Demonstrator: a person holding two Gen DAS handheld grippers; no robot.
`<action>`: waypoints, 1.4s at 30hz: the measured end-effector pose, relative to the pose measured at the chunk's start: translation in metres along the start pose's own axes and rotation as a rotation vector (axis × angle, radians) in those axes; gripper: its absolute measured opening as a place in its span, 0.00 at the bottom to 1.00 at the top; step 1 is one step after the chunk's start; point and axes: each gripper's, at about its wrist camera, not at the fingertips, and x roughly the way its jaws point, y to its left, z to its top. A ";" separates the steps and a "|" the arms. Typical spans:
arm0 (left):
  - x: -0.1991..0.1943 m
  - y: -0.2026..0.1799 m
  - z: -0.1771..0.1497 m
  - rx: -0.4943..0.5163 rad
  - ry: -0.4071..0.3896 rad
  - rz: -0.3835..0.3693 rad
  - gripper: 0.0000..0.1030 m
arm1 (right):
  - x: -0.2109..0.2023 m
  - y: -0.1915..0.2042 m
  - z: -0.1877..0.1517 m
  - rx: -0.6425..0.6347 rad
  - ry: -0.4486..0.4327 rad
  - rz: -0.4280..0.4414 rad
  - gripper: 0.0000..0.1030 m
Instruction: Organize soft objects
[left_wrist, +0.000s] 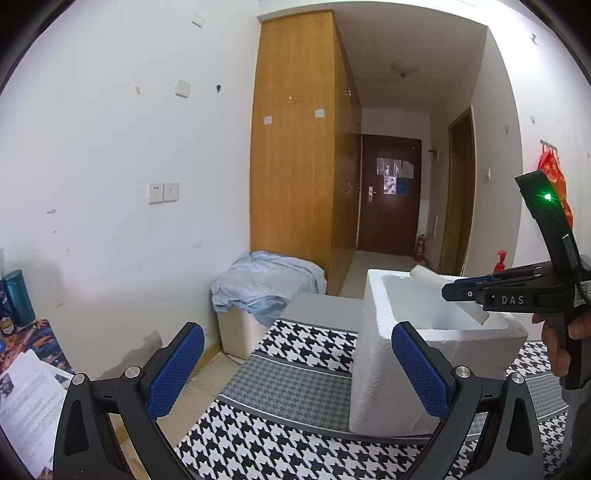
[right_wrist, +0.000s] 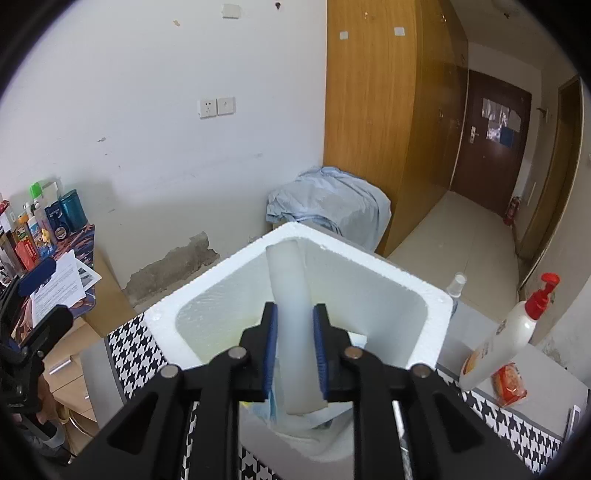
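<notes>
My right gripper (right_wrist: 295, 332) is shut on a white foam roll (right_wrist: 291, 295) and holds it tilted over the open white foam box (right_wrist: 406, 291). Something pale blue and white lies under the roll at the box's near edge. In the left wrist view the right gripper (left_wrist: 448, 290) sits above the box (left_wrist: 373, 332), with the roll (left_wrist: 424, 275) sticking out over its rim. My left gripper (left_wrist: 295, 362) is open and empty, held to the left of the box above the houndstooth cloth (left_wrist: 266, 443).
A white pump bottle (right_wrist: 506, 332) and a red packet (right_wrist: 509, 380) stand right of the box. A light blue sheet covers a bin (right_wrist: 328, 203) by the wooden wardrobe (right_wrist: 380, 129). A cluttered side table (right_wrist: 48, 236) is at the left.
</notes>
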 end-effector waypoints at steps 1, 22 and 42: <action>0.000 0.000 0.000 -0.001 0.000 0.001 0.99 | 0.002 -0.001 0.001 0.006 0.004 -0.006 0.30; -0.004 -0.015 0.004 0.007 0.013 -0.056 0.99 | -0.045 -0.014 -0.013 0.084 -0.087 -0.047 0.88; -0.028 -0.069 0.022 0.031 -0.018 -0.148 0.99 | -0.124 -0.034 -0.056 0.173 -0.241 -0.091 0.99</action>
